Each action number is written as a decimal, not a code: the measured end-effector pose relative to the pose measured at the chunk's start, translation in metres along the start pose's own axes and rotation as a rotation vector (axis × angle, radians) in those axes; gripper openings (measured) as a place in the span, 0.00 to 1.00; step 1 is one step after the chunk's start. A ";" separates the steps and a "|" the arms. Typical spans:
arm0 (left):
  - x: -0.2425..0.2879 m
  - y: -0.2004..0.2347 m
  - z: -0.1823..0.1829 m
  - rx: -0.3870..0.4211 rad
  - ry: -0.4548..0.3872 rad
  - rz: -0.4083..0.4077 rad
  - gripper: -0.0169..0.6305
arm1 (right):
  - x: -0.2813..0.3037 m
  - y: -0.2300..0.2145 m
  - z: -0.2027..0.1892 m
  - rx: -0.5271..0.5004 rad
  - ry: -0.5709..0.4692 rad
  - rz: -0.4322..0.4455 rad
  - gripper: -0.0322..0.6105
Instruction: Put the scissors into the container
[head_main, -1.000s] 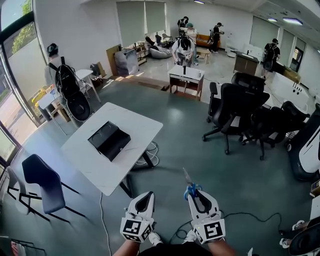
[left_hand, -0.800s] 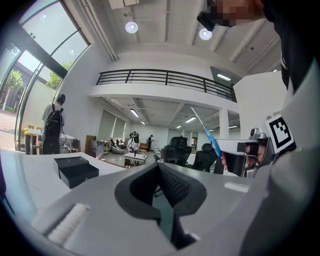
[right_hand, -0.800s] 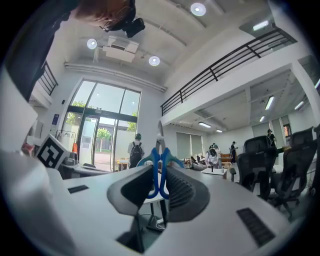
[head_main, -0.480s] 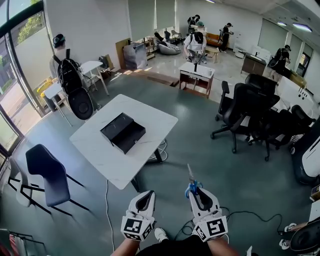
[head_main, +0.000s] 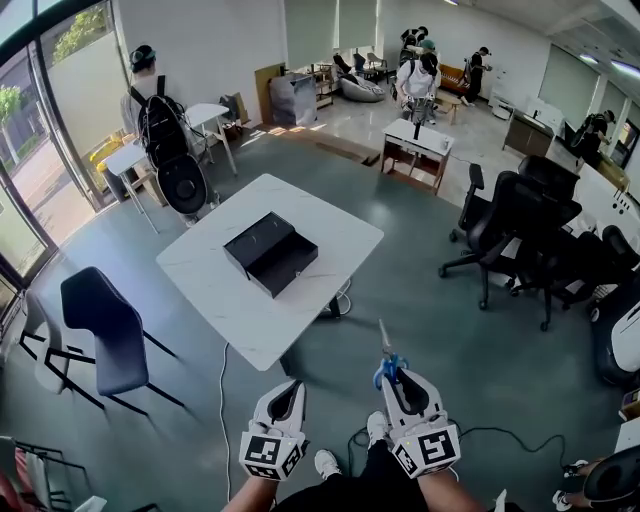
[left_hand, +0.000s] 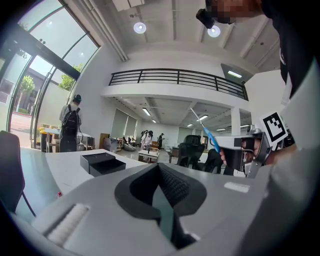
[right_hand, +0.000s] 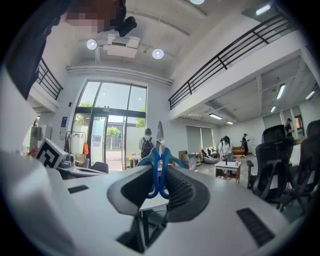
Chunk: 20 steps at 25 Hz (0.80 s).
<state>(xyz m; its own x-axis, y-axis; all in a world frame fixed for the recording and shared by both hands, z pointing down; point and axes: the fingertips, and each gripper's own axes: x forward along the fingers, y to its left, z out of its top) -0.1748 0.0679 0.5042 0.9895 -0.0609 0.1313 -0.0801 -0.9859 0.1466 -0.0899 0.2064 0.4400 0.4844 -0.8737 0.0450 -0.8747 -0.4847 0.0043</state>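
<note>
A black open container (head_main: 270, 253) lies on the white table (head_main: 230, 310) ahead of me, with nothing in it that I can see. My right gripper (head_main: 394, 380) is shut on the blue handles of the scissors (head_main: 385, 355), whose blades point up and forward, well short of the table. In the right gripper view the scissors (right_hand: 159, 150) stand upright between the pads (right_hand: 177, 187) of that gripper (right_hand: 160, 167). My left gripper (head_main: 285, 400) hangs beside it, shut and empty. The left gripper view shows its jaw tips (left_hand: 159, 167) meeting, the container (left_hand: 102, 162) far left and the scissors (left_hand: 207, 134) at right.
A dark blue chair (head_main: 100, 335) stands left of the table. Black office chairs (head_main: 510, 220) crowd the right side. Cables (head_main: 500, 435) trail on the floor near my feet. A person with a backpack (head_main: 160, 110) and small tables (head_main: 415, 150) are farther back.
The table and container have come nearer and shifted right in the head view as I walk toward them. Both grippers keep the same pose, the scissors still held.
</note>
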 end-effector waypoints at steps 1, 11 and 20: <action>0.002 0.003 0.001 0.001 0.001 0.005 0.04 | 0.005 0.000 0.000 0.001 0.000 0.007 0.18; 0.044 0.021 0.018 0.023 -0.010 0.075 0.04 | 0.054 -0.027 0.004 0.011 -0.020 0.092 0.18; 0.095 0.034 0.032 0.024 -0.017 0.153 0.04 | 0.099 -0.071 0.001 0.035 -0.015 0.155 0.18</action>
<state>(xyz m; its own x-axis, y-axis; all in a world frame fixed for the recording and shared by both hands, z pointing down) -0.0793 0.0240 0.4901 0.9679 -0.2129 0.1334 -0.2271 -0.9685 0.1024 0.0199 0.1547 0.4435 0.3438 -0.9386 0.0275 -0.9380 -0.3447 -0.0367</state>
